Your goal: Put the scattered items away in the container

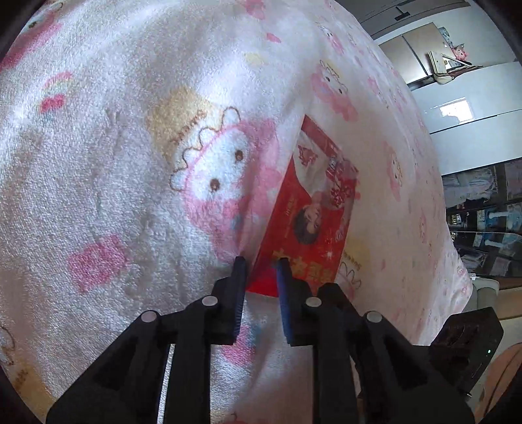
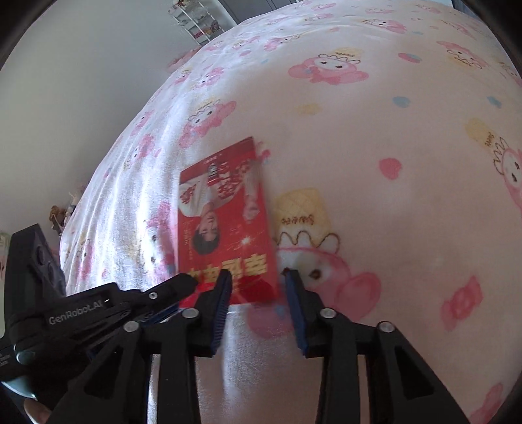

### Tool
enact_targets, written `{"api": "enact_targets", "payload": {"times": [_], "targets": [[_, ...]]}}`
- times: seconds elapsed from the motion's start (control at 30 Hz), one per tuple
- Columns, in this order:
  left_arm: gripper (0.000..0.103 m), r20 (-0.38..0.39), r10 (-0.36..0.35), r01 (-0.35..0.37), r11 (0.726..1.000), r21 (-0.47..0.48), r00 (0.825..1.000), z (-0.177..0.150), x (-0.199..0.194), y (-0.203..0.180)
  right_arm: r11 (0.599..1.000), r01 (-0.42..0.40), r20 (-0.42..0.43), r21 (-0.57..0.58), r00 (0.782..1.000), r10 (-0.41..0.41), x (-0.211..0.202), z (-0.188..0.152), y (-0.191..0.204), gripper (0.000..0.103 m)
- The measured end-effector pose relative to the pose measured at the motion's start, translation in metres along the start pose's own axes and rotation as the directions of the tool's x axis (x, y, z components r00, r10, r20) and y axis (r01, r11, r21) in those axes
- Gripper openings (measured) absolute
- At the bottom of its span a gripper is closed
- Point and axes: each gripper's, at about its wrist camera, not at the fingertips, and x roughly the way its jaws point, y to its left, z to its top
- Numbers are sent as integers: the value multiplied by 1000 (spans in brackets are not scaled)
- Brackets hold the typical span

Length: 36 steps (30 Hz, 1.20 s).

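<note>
A red magazine (image 1: pixel 313 208) with a woman on its cover lies on a pink cartoon-print blanket (image 1: pixel 130 163). My left gripper (image 1: pixel 261 265) is open, its fingertips at the magazine's near edge, one on each side of the near left corner. In the right wrist view the magazine (image 2: pixel 225 221) lies just ahead. My right gripper (image 2: pixel 257 277) is open, its jaws spanning the magazine's near right corner. The left gripper (image 2: pixel 182 283) shows there too, its tip at the magazine's near left corner. No container is in view.
The blanket (image 2: pixel 391 163) covers a bed and fills most of both views. A wall and shelves (image 1: pixel 483 202) stand beyond the bed's edge in the left wrist view. A white rack (image 2: pixel 199 19) stands by the far wall in the right wrist view.
</note>
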Motion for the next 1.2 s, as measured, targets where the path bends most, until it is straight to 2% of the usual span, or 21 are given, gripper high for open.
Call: {"api": "enact_targets", "payload": {"times": [0.1, 0.23, 0.27, 0.37, 0.47, 0.57, 0.63, 0.73, 0.8, 0.97, 1.07, 1.13, 1.2], "targets": [[13, 27, -2, 0, 997, 78, 1000, -20, -17, -17, 999, 32, 33, -26, 999, -31, -25, -12, 3, 25], [13, -36, -34, 40, 985, 170, 999, -67, -36, -38, 998, 70, 72, -2, 995, -70, -76, -30, -8, 24], [14, -66, -38, 51, 977, 205, 997, -84, -42, -42, 994, 110, 65, -11, 992, -109, -88, -40, -8, 25], [15, -74, 29, 2, 923, 384, 997, -139, -63, -59, 974, 205, 58, -94, 978, -200, -126, -82, -3, 24], [17, -174, 33, 39, 917, 397, 984, -175, -65, -59, 975, 219, 58, -29, 974, -217, -156, -123, -22, 25], [17, -200, 38, 45, 918, 394, 979, -202, -65, -61, 975, 213, 44, 66, 975, -216, -172, -153, -44, 25], [17, -196, 40, 43, 914, 403, 980, -211, -68, -67, 971, 224, 36, 83, 973, -227, -177, -167, -52, 25], [17, -172, 79, 6, 894, 449, 982, -225, -71, -77, 971, 219, 27, 98, 975, -222, -183, -184, -58, 24], [17, -182, 111, -13, 884, 467, 977, -233, -71, -78, 973, 197, 20, 120, 979, -200, -188, -194, -65, 25], [24, -233, 136, 0, 864, 504, 963, -247, -62, -80, 963, 184, 19, 196, 981, -191, -196, -208, -86, 25], [25, -219, 196, -52, 845, 532, 956, -247, -56, -81, 952, 189, 18, 242, 980, -200, -204, -212, -97, 25], [27, -206, 191, -51, 841, 538, 960, -244, -60, -81, 945, 196, -14, 263, 980, -199, -206, -215, -100, 25], [32, -173, 194, -70, 834, 547, 965, -238, -61, -82, 949, 168, -31, 267, 986, -166, -206, -221, -100, 25]]}}
